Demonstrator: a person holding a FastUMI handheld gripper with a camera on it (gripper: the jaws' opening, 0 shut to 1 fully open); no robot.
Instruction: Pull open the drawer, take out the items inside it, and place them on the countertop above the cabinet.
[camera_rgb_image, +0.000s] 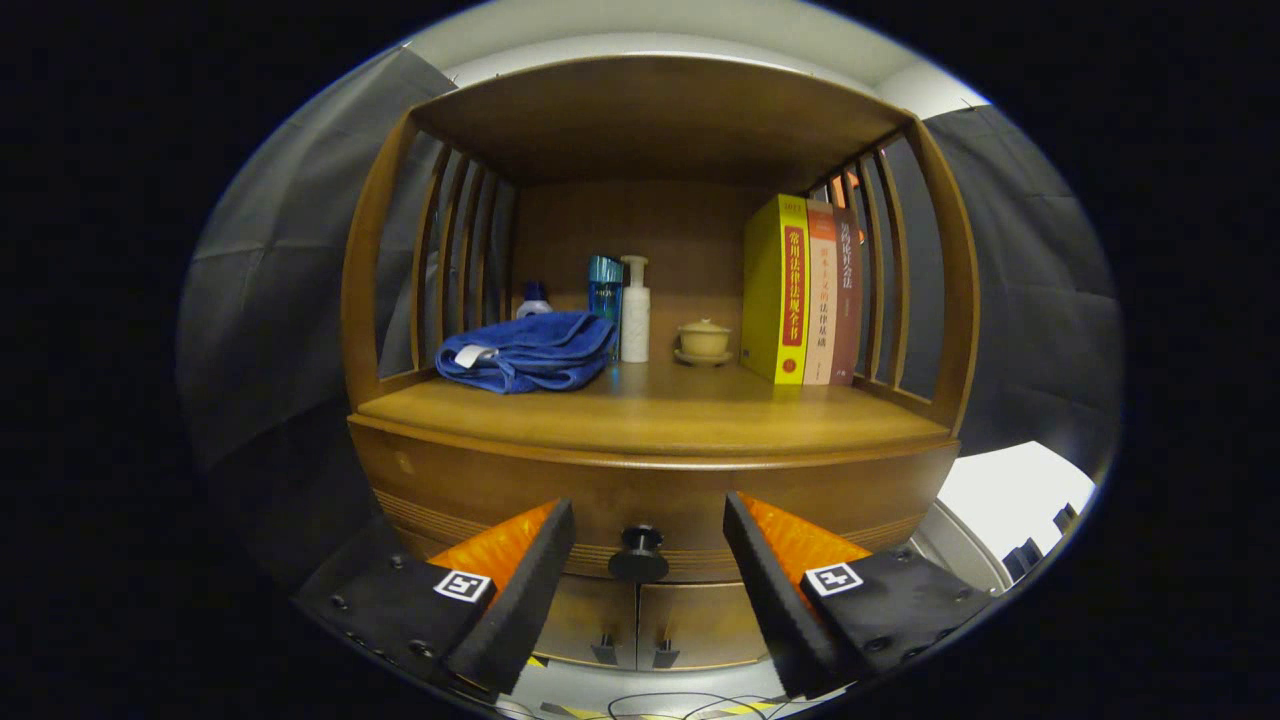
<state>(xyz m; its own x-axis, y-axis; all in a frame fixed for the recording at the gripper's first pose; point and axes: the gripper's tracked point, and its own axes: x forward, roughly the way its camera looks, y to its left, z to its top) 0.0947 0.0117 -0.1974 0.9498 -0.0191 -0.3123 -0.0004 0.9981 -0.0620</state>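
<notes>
Straight ahead of the hand-held gripper, in the gap between its two spread fingers, sits the small round dark knob of the brown wooden drawer, which is not yet pulled out. The fingers stand released, gripping nothing, with the knob centred slightly beyond their tips. Above and farther back lies the wooden countertop, so the coming move looks like a short forward reach.

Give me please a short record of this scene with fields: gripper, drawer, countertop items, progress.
gripper: gripper open, one finger on each side of the drawer knob, not touching it
drawer: drawer closed
countertop items: blue towel, white pump bottle, blue bottle, lidded cup, three books
progress: pull not yet begun
</notes>
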